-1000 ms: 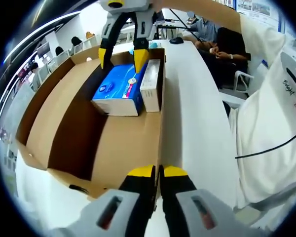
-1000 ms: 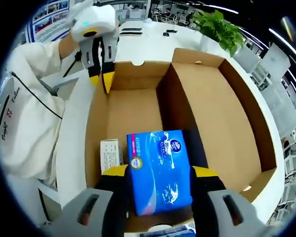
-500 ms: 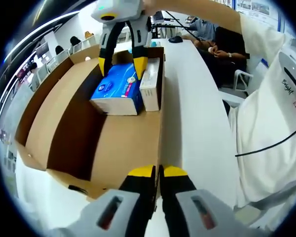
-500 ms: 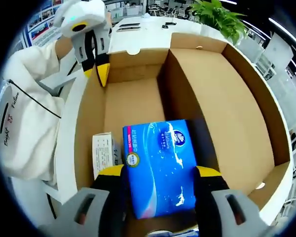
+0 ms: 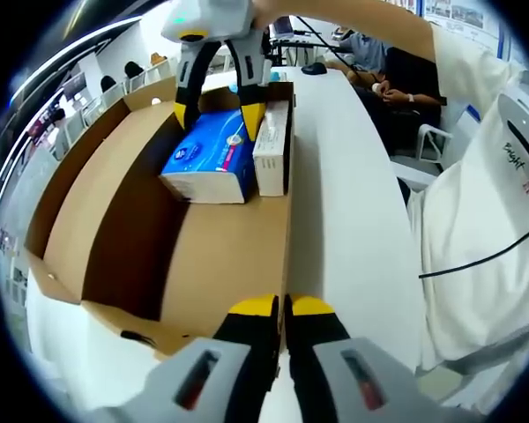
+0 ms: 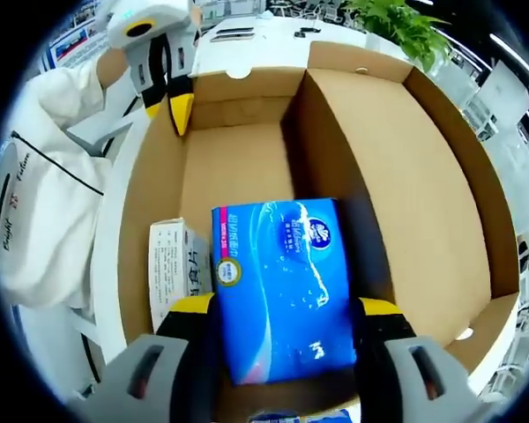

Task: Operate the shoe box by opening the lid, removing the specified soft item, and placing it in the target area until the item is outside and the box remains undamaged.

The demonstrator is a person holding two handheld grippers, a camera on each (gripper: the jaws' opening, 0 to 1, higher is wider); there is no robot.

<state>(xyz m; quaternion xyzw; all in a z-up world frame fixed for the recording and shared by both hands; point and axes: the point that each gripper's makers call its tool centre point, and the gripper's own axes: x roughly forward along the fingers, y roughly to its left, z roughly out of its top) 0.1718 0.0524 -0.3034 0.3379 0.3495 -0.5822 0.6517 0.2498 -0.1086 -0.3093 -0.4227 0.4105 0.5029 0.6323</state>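
The cardboard shoe box (image 5: 238, 256) (image 6: 238, 167) lies open on the table, its lid (image 5: 70, 194) (image 6: 423, 176) folded flat beside it. A blue soft tissue pack (image 5: 207, 154) (image 6: 282, 282) sits at one end of the box. My right gripper (image 6: 282, 308) (image 5: 218, 112) has a jaw pressed against each long side of the pack. A small white carton (image 5: 271, 150) (image 6: 170, 269) stands between the pack and the box wall. My left gripper (image 5: 280, 307) (image 6: 175, 106) is shut at the opposite end, pinching the box's wall edge.
The box rests on a long white table (image 5: 344, 211). A person's white sleeve (image 6: 44, 203) and a black cable (image 5: 485, 260) lie along one side. People sit at the table's far end (image 5: 379, 70), near a dark mouse (image 5: 316, 70). A green plant (image 6: 397, 35) stands beyond the box.
My right gripper has come lower over the blue pack, its jaws now tight on the sides. The pack has shifted slightly toward the box's end wall. The left gripper has stayed put.
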